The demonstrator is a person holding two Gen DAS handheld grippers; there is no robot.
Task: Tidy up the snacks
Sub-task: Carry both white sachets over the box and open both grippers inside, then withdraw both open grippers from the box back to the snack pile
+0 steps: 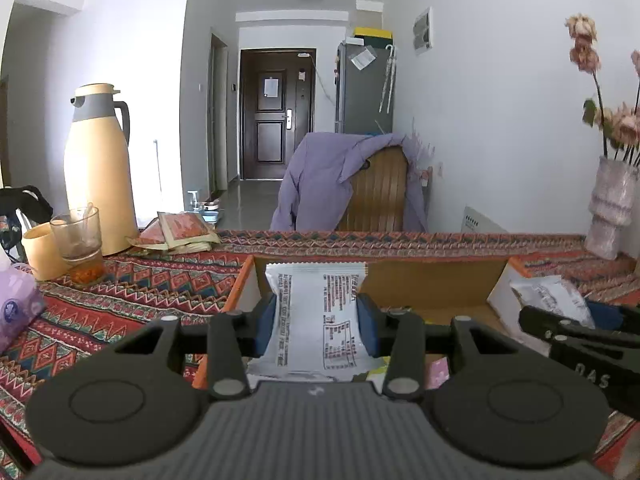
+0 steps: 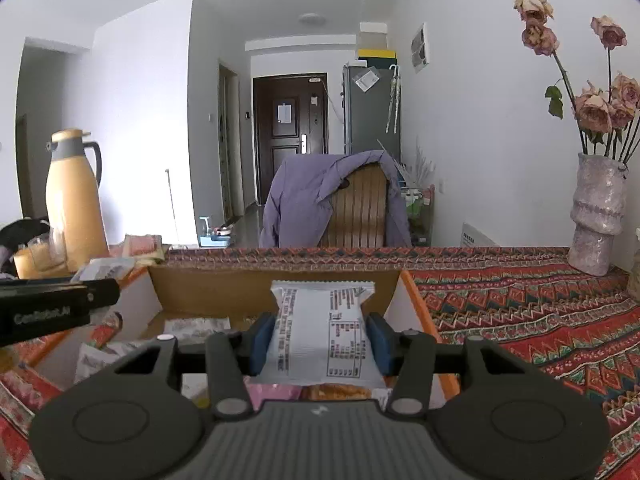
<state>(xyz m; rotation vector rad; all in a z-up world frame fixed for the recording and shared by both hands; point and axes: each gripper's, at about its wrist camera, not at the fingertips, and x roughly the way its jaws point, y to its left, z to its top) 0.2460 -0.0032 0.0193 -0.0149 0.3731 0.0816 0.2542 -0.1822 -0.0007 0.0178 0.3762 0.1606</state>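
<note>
My left gripper (image 1: 316,326) is shut on a white snack packet (image 1: 318,320) with printed text, held over the open cardboard box (image 1: 436,284). My right gripper (image 2: 320,340) is shut on a second white snack packet (image 2: 322,334), held over the same box (image 2: 208,290). The right gripper shows at the right edge of the left wrist view (image 1: 580,340) with its packet (image 1: 554,296). The left gripper shows at the left edge of the right wrist view (image 2: 52,306). Several snack packets (image 2: 196,326) lie inside the box.
A patterned red cloth (image 2: 520,312) covers the table. A beige thermos (image 1: 100,168), a glass cup (image 1: 78,242) and a beige cup (image 1: 40,254) stand at the left, with flat packets (image 1: 180,232) beside them. A vase of dried roses (image 2: 596,216) stands at the right. A chair with a purple jacket (image 1: 344,176) is behind the table.
</note>
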